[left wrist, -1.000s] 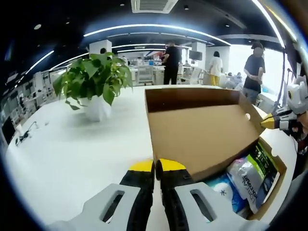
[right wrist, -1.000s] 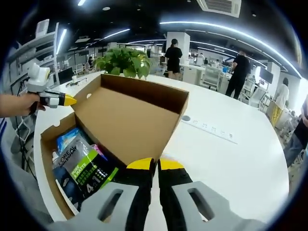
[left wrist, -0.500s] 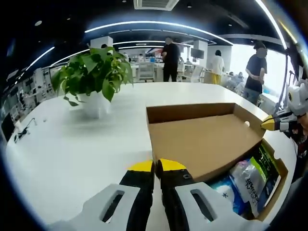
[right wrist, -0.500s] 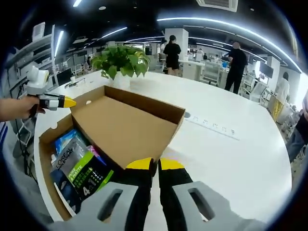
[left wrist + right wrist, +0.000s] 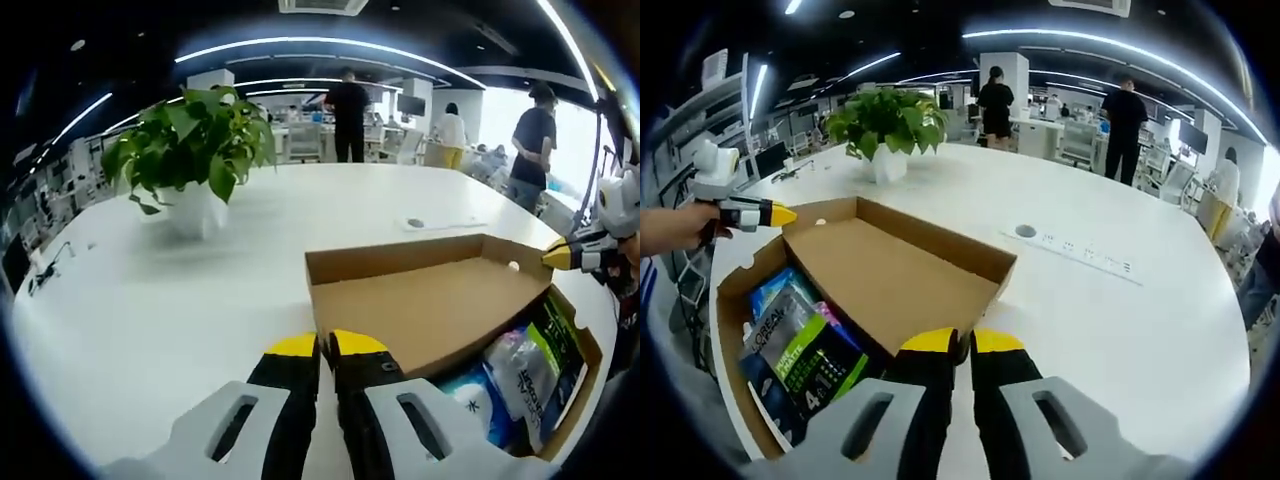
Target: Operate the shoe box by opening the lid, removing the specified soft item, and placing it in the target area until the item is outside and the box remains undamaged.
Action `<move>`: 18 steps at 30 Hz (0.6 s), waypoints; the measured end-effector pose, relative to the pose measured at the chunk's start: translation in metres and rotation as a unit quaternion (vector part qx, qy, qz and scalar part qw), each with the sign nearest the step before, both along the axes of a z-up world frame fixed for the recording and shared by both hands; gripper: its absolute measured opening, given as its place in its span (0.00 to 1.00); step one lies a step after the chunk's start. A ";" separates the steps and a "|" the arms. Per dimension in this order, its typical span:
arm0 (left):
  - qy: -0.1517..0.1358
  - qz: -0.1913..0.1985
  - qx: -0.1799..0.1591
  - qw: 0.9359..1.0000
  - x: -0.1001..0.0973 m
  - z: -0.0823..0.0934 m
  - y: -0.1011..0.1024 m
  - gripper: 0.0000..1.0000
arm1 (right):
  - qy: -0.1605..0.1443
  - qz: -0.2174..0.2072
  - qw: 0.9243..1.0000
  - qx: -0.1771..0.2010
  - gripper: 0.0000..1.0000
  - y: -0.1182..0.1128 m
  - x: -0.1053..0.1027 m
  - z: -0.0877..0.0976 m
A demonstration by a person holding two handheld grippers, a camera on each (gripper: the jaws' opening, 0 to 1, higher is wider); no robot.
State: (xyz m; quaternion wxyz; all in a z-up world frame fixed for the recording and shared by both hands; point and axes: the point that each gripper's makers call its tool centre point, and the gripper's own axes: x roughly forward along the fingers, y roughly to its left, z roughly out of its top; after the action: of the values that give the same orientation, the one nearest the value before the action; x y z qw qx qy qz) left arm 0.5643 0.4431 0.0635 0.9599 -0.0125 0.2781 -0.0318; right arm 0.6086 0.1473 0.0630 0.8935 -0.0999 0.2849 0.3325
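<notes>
One shoe box (image 5: 760, 330) at the curved edge of the white worktop (image 5: 1110, 330), lid (image 5: 890, 275) swung back nearly flat onto the worktop, inner face up. Inside the shoe box, several soft packets: a green-and-black pack (image 5: 810, 365) against the wall away from the lid, a blue packet (image 5: 775, 290) beside it, more beneath, partly hidden and hard to count. In the left gripper view, same shoe box (image 5: 575, 385), lid (image 5: 430, 305), white-and-blue soft pouch (image 5: 515, 365) next to the green pack (image 5: 550, 340); near corner cut off.

Left tool (image 5: 325, 345) with jaws pressed together, holding nothing, at the lid's edge. Right tool (image 5: 965, 342) likewise closed and empty, at the lid's opposite edge.

Wide bare worktop beyond the lid. One potted plant (image 5: 885, 125) far past the lid; one power strip (image 5: 1080, 250) to the lid's side. Three people standing in the background.
</notes>
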 end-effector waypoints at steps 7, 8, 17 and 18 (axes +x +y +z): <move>0.007 -0.001 -0.005 1.000 0.000 -0.003 0.000 0.03 | 0.007 -0.003 1.000 0.002 0.05 0.000 0.000 -0.002; 0.008 -0.001 -0.006 1.000 0.000 -0.004 0.000 0.03 | 0.009 -0.003 1.000 0.007 0.05 0.001 0.000 -0.002; 0.028 -0.012 0.005 1.000 -0.007 -0.010 -0.002 0.04 | 0.011 0.014 1.000 0.012 0.08 0.001 -0.006 -0.001; 0.028 -0.014 0.008 0.999 -0.008 -0.010 -0.003 0.04 | 0.011 0.016 1.000 0.012 0.10 0.001 -0.008 0.000</move>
State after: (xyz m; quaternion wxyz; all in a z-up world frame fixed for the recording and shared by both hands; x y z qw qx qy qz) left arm 0.5567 0.4403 0.0533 0.9513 -0.0016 0.3054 -0.0425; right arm 0.6005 0.1480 0.0626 0.8859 -0.0896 0.2892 0.3514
